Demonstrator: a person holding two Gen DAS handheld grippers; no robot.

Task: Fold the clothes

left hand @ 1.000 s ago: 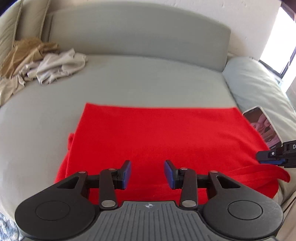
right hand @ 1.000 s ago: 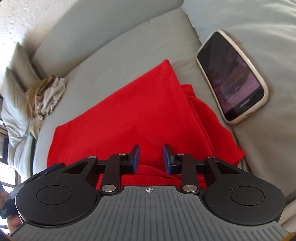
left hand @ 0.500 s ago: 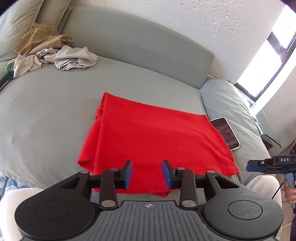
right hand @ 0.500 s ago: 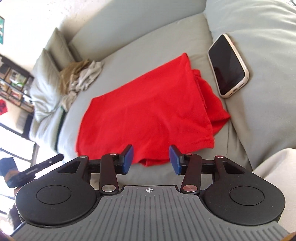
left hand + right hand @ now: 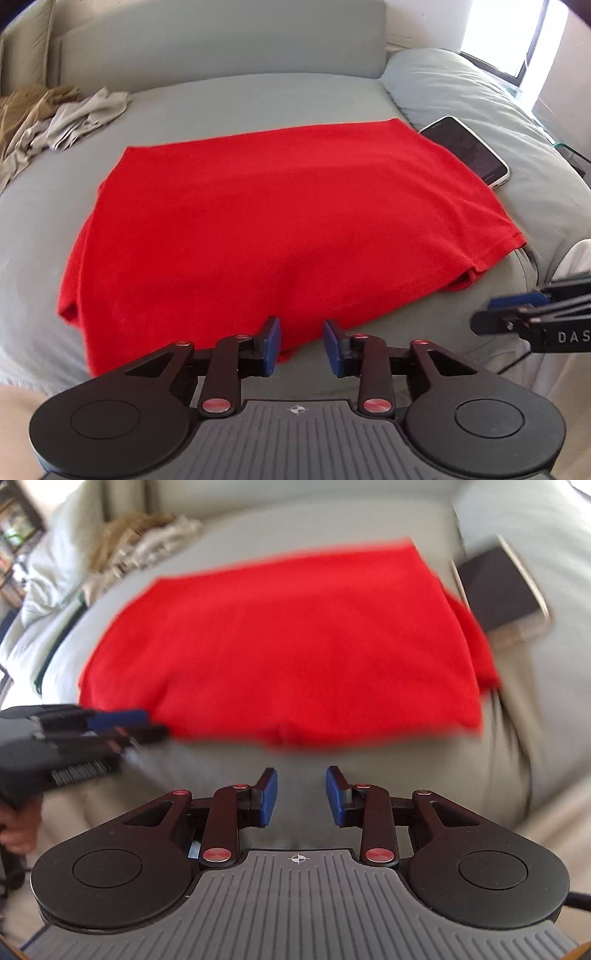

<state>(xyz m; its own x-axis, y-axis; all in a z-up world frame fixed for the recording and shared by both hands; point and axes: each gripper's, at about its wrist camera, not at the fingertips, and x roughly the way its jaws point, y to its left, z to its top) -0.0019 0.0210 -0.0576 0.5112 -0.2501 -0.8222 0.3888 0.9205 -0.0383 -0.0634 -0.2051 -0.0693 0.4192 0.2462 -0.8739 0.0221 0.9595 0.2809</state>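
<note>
**Folded red garment ahead of two empty grippers, long axis crosswise**

The red garment lies flat on the grey sofa seat, already folded into a rough rectangle whose long axis runs left to right across both views. Taking the garment as landmark: the left gripper hangs over its near edge, toward the near-left part, with red cloth showing just behind the left finger and bare cushion behind the right one. The right gripper stands off the near edge, over bare cushion, with the hem beyond its fingers (this view is blurred, so the gap cannot be judged finely). Both pairs of fingers are released and grasp nothing; each is narrowing at this moment, with no cloth between them.

A smartphone lies touching, or just beside, the garment's far-right edge. A heap of unfolded beige and grey clothes sits well beyond its far-left corner, against the backrest.

Judgement: the left gripper is the nearer to the cloth. A further fold would probably turn on the short axis, each gripper taking one end of the near hem; the right must first advance to reach it.
</note>
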